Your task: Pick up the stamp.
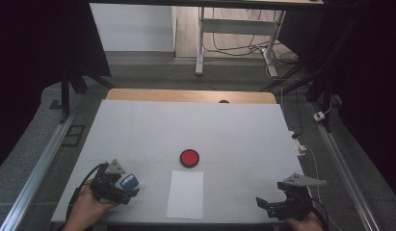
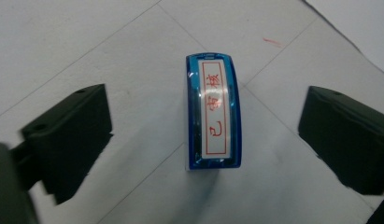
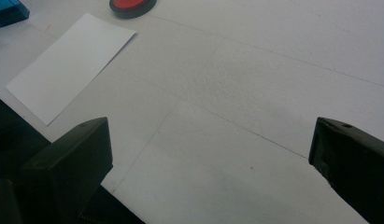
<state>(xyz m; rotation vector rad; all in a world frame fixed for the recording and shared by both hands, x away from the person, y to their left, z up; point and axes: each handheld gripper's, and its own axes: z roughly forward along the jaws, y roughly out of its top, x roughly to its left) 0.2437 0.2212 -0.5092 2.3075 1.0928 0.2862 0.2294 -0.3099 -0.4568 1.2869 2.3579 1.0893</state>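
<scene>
A: Nearest the person, the left gripper [image 1: 119, 188] sits low at the front left of the table [image 1: 138, 125]. Where is the blue stamp [image 2: 213, 112] relative to it?

B: Directly between its two jaws. In the left gripper view the stamp stands on the table midway between them, with bare table showing on both sides, so the jaws stand apart and neither pad touches it.

A: And which way does the stamp run?

B: Its long axis points away from the gripper, along the line of the jaws. The narrow sides face the pads, so a straight squeeze would likely catch it across its short width.

A: What about the right gripper [image 1: 270, 204]?

B: It rests at the front right, jaws spread wide over bare table with nothing between them. It is well apart from the stamp, so the left hand is plainly the nearer one.

A: Farther out?

B: A sheet of white paper [image 1: 186, 193] lies at the front middle, between the two grippers, and just beyond its far edge sits the round red ink pad [image 1: 189, 158]. From the stamp, both lie toward the person's right, the pad the farther of the two.
</scene>
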